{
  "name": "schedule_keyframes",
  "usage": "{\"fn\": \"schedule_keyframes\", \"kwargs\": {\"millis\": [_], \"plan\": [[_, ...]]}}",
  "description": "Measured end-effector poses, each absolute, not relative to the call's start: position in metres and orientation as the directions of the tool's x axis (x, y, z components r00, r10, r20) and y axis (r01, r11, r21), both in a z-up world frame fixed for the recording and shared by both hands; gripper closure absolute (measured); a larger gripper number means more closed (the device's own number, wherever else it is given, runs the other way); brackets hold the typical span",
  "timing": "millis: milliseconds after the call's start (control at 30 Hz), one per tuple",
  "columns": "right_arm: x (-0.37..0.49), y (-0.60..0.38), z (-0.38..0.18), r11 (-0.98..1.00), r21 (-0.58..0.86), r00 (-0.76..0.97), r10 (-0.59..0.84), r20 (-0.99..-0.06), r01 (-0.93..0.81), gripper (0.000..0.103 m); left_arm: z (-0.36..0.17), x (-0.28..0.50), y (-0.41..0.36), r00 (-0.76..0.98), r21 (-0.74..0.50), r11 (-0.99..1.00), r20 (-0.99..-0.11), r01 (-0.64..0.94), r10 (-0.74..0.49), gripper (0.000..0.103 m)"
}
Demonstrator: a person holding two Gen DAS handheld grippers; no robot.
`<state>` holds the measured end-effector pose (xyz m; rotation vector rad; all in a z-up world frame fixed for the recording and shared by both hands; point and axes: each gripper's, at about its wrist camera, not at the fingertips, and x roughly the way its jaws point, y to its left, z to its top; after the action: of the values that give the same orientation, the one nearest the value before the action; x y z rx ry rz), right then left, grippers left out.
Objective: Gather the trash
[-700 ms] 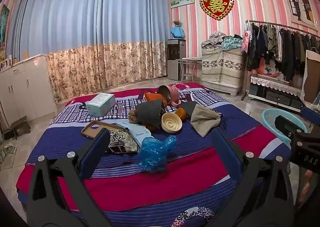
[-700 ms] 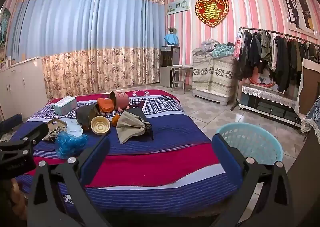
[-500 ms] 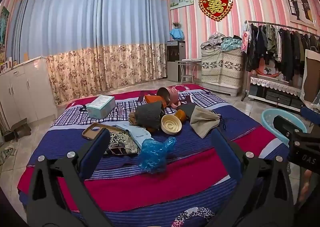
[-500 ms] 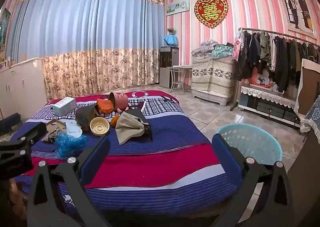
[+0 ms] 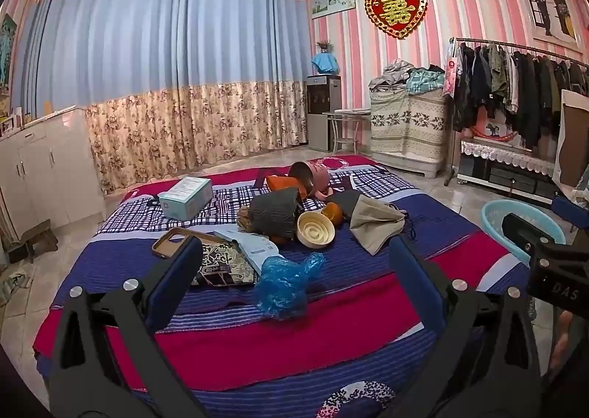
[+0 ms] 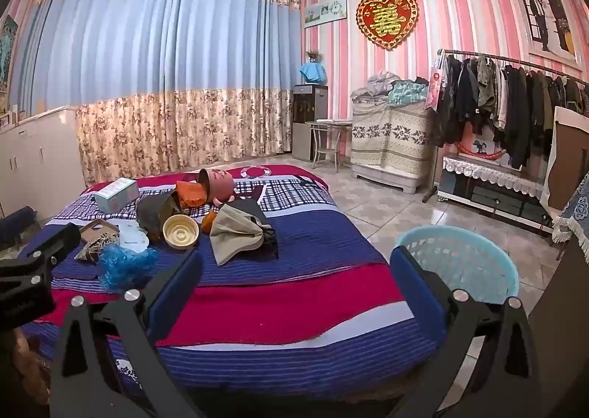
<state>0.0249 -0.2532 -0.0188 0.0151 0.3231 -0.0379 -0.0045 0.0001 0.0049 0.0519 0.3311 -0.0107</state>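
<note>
A pile of litter lies on the striped bed point(image 5: 331, 337) point(image 6: 294, 307): a crumpled blue plastic bag point(image 5: 285, 285) point(image 6: 123, 265), a cream bowl point(image 5: 316, 229) point(image 6: 181, 232), a beige cloth bag point(image 5: 375, 221) point(image 6: 235, 234), a pale blue box point(image 5: 186, 197) point(image 6: 116, 194), a tipped pink pot point(image 5: 309, 177) point(image 6: 217, 184) and an orange wrapper point(image 6: 189, 193). My left gripper point(image 5: 294, 271) stands open short of the blue bag, holding nothing. My right gripper point(image 6: 294, 276) is open over the bed's near edge, empty. A light blue basket point(image 6: 458, 259) point(image 5: 515, 225) sits on the floor to the right.
White cabinets point(image 5: 44, 175) line the left wall. A clothes rack point(image 6: 515, 112), a covered stack point(image 6: 390, 138) and a small table with a dispenser point(image 6: 311, 120) stand along the far right wall. Tiled floor point(image 6: 386, 197) runs beside the bed.
Both views have crept slightly closer to the bed. Nothing on it has moved, and both grippers stay open.
</note>
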Motion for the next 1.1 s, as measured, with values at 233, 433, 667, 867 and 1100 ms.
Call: {"fn": "schedule_keyframes", "kwargs": {"millis": [233,433,667,867,1100], "plan": [[0.0261,-0.2532,-0.0211,0.999,0.009,0.947,-0.039,-0.319,0.044,0.004,0.0045,-0.0043,0.001,0.946,0.049,0.999,-0.324,0.015,0.001,0.005],[0.0262,-0.2525,-0.0217,0.999,0.009,0.947,-0.039,-0.319,0.044,0.004,0.0053,-0.0043,0.0009,0.946,0.052,0.999,-0.325,0.016,0.001,0.005],[0.0263,-0.2533,-0.0217,0.999,0.008,0.947,-0.037,-0.319,0.042,0.004,0.0031,-0.0028,0.0029,0.945,0.05,0.999,-0.328,0.013,0.004,0.005],[0.0274,-0.253,-0.0221,0.999,0.006,0.946,-0.04,-0.32,0.044,0.004,0.0026,-0.0024,0.0033,0.944,0.049,0.999,-0.329,0.014,0.003,0.005],[0.027,-0.2543,-0.0223,0.999,0.005,0.946,-0.043,-0.323,0.047,0.004,0.0024,-0.0024,0.0029,0.945,0.051,0.999,-0.327,0.012,0.005,0.005]]}}
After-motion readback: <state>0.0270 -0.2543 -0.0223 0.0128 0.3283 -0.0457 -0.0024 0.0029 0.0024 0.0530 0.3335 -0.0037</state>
